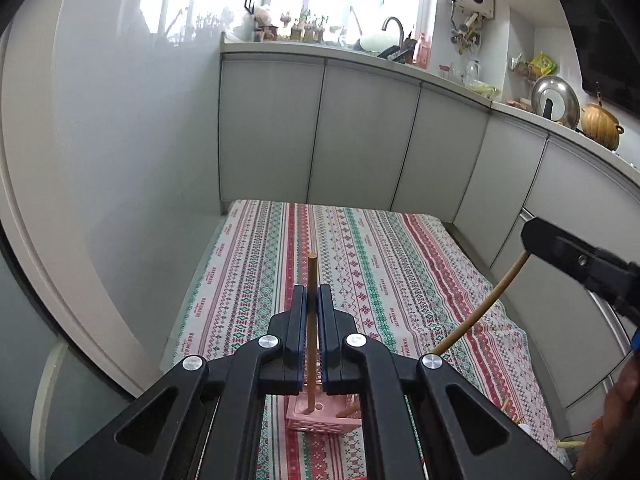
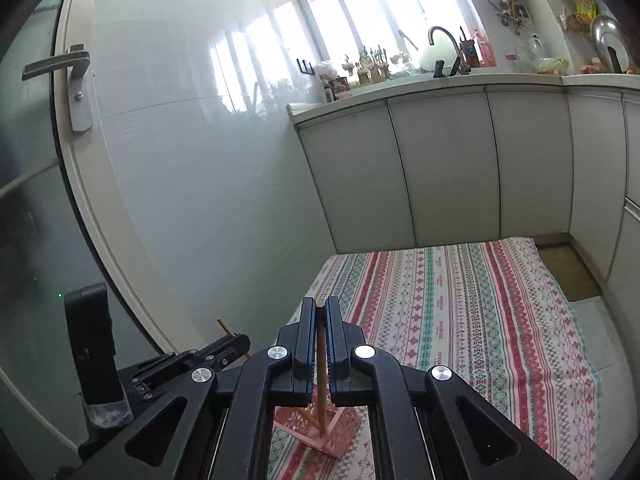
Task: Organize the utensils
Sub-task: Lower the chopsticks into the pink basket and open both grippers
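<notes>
Patterned tablecloth (image 1: 400,264) bears pink basket (image 1: 320,420) receiving two gripped chopsticks (image 1: 312,320).

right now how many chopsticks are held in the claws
2: one chopstick upright in the left claw, another chopstick in the right claw, both over the pink basket. More may lie hidden below.

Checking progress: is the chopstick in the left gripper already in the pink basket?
Partly in. The chopstick, clamped upright in the left gripper, has its lower tip inside the pink basket.
</notes>
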{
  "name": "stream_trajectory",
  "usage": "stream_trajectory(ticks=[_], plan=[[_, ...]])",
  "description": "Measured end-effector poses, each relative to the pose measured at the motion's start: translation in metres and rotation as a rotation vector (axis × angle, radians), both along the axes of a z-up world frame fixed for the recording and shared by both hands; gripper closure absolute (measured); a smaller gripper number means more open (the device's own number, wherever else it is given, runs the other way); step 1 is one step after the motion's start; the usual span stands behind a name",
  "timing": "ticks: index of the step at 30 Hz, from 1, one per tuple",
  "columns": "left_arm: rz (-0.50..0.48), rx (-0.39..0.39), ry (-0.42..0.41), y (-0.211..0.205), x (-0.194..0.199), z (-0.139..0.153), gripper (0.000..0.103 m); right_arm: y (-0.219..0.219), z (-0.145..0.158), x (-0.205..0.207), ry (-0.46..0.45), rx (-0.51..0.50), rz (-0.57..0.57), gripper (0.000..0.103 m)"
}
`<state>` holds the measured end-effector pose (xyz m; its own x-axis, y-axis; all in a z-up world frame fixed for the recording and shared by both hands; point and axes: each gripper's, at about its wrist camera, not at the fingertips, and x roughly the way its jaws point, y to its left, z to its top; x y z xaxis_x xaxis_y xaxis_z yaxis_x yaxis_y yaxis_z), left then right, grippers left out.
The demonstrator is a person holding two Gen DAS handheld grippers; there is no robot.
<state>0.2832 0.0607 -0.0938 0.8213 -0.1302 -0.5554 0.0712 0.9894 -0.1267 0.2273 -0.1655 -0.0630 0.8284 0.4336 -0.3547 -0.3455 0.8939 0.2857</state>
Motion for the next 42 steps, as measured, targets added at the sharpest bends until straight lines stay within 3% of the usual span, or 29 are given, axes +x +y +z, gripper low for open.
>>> stream_trajectory(ticks=[7, 11, 13, 15, 21, 30, 38, 40, 42], plan=[[-0.016, -0.034, 0.013, 0.001, -0.003, 0.001, 0.097, -0.001, -0.013, 0.010, 0.069, 0.012, 0.011, 0.098], [-0.022, -0.077, 0.028, 0.006, -0.006, 0.005, 0.095, -0.007, -0.013, 0.009, 0.102, 0.029, 0.026, 0.091], [-0.022, -0.091, 0.039, 0.010, -0.009, 0.007, 0.084, -0.011, -0.009, 0.005, 0.105, 0.028, 0.027, 0.088], [-0.020, -0.107, 0.042, 0.014, -0.014, 0.011, 0.058, -0.015, -0.006, 0.001, 0.115, 0.021, 0.030, 0.088], [-0.020, -0.099, 0.087, 0.020, -0.032, 0.018, 0.039, -0.032, -0.005, -0.013, 0.174, -0.041, 0.019, 0.088], [-0.031, -0.041, 0.238, 0.022, -0.062, 0.009, 0.024, -0.061, -0.029, -0.035, 0.345, -0.146, -0.011, 0.087], [-0.125, 0.045, 0.386, 0.001, -0.084, -0.022, 0.019, -0.105, -0.081, -0.047, 0.596, -0.166, -0.111, 0.082], [-0.148, 0.050, 0.435, -0.006, -0.084, -0.033, 0.019, -0.118, -0.091, -0.050, 0.630, -0.169, -0.141, 0.076], [-0.172, 0.055, 0.471, -0.016, -0.085, -0.041, 0.019, -0.130, -0.099, -0.053, 0.657, -0.153, -0.168, 0.042]])
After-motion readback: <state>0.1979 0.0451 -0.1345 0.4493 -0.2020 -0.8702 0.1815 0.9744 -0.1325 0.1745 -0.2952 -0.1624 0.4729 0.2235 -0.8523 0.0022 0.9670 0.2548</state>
